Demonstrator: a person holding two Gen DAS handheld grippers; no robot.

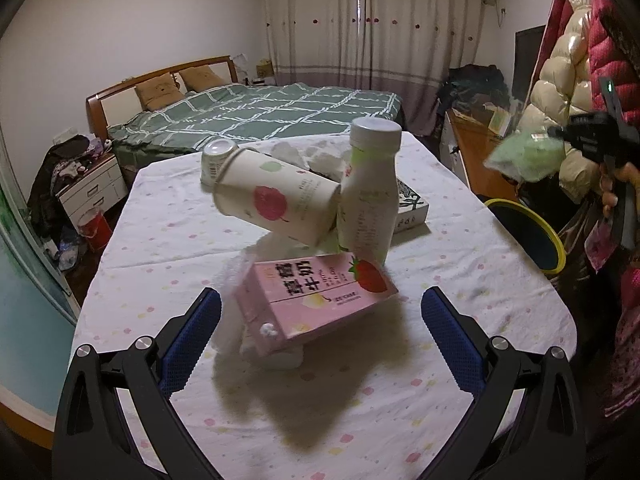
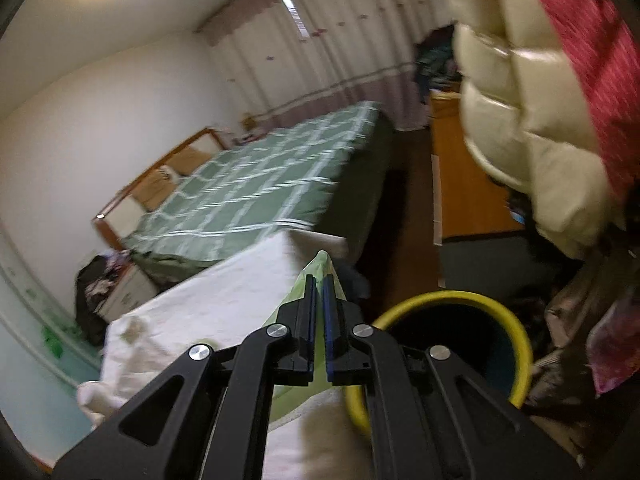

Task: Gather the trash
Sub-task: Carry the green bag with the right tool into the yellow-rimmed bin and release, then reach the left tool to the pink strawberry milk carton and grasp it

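Carton (image 1: 316, 300): pink, red strawberry print
Tablecloth (image 1: 440, 280): white, pastel dots
Bin (image 2: 516, 332): yellow rim, dark inside
Wrapper (image 2: 320, 268): light green
Bedspread (image 1: 272, 108): green, white grid

Dim room – ceiling glare, motion blur

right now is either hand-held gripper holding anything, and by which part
The right hand-held gripper pinches a green wrapper by its edge. The left hand-held gripper is open, holding nothing.

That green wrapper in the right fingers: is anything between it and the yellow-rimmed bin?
Nothing visible. The green wrapper is pinched in the right gripper, and the bin sits open-mouthed just beside the table edge, with no lid or object between.
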